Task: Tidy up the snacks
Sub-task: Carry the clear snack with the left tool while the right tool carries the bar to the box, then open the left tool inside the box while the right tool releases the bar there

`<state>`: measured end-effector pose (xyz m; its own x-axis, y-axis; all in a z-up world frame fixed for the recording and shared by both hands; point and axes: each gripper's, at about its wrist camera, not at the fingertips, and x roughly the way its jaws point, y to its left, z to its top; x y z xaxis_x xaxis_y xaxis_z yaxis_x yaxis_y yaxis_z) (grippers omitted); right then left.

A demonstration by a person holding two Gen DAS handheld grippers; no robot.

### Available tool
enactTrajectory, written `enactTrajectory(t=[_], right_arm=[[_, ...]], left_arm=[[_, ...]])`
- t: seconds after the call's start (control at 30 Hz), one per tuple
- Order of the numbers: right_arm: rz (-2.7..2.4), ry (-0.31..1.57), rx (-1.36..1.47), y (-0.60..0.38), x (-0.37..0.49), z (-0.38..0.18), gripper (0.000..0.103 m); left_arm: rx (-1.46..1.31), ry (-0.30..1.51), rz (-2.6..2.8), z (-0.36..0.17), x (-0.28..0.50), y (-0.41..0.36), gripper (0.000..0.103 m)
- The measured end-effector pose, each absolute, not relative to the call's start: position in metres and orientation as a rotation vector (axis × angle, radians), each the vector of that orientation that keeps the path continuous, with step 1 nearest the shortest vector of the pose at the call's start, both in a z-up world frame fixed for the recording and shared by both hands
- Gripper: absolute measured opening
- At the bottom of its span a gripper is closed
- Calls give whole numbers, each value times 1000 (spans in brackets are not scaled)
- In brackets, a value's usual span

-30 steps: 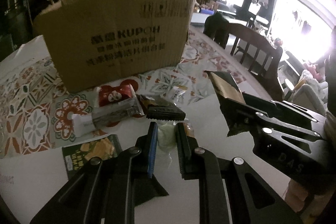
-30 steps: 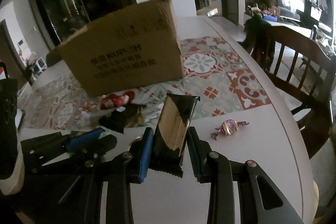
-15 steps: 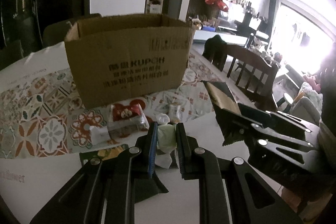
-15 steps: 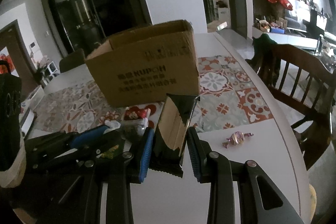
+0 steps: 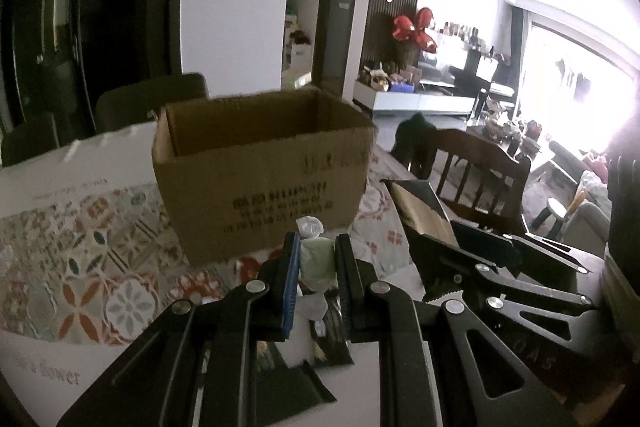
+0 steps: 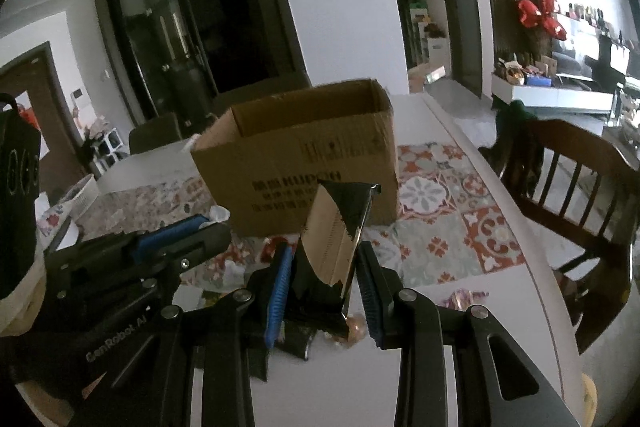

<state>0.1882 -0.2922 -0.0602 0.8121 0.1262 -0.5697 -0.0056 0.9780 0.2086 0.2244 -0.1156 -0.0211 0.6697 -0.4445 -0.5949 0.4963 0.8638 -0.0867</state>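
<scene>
Here the open cardboard box (image 5: 260, 183) stands on the patterned mat (image 5: 80, 251) of the table. Before it, the right gripper (image 6: 324, 291) clamps a dark shiny snack packet (image 6: 336, 239); the left gripper (image 5: 316, 267) clamps a pale green candy (image 5: 316, 261).

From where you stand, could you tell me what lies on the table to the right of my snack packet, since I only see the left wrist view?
Observer: A purple-wrapped candy lies on the bare white table, right of the right gripper.
Operator: Thank you. Which face of the dark foil packet does that camera show?
Observer: Its shiny flat face, reflecting the cardboard box.
Operator: Is anything beneath that packet?
Observer: Yes, another dark wrapper lies on the table under the jaws.
</scene>
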Motion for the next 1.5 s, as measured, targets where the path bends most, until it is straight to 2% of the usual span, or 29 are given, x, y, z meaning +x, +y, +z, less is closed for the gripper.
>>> enactTrajectory(t=[0.3,0.5,0.53,0.57,0.9,0.97,1.0,1.13,1.17,1.23,1.3,1.4,1.5], right_arm=[[91,565,200,-294,211,-37,34],[107,533,187,-295,232,-22,29],[109,537,174,-294,236,-21,23],[107,545,169,-295,240,-21,23],[57,543,161,-308,287,2,24],[38,545,143,-309,297,5,38],[31,542,141,-310,300,6,49],[-4,500,144,-315,312,11,53],[3,501,143,-316,316,12,56],[11,513,131,-317,323,12,76],[-10,510,105,-318,328,11,81],[-55,531,97,-322,336,11,95],[-105,567,131,-332,343,7,95]], left_arm=[[88,580,-498,1,244,-112,19],[85,559,-478,11,261,-113,19],[86,557,-478,12,265,-113,19],[93,551,-475,13,269,-115,19],[132,546,-436,30,323,-124,19],[143,545,-425,32,331,-127,19],[150,544,-420,33,336,-129,19],[158,557,-407,34,352,-133,19],[160,561,-403,33,356,-135,19],[156,570,-401,32,362,-137,19],[155,585,-397,28,369,-138,19],[143,613,-387,23,380,-140,19],[144,632,-378,18,389,-142,19]])
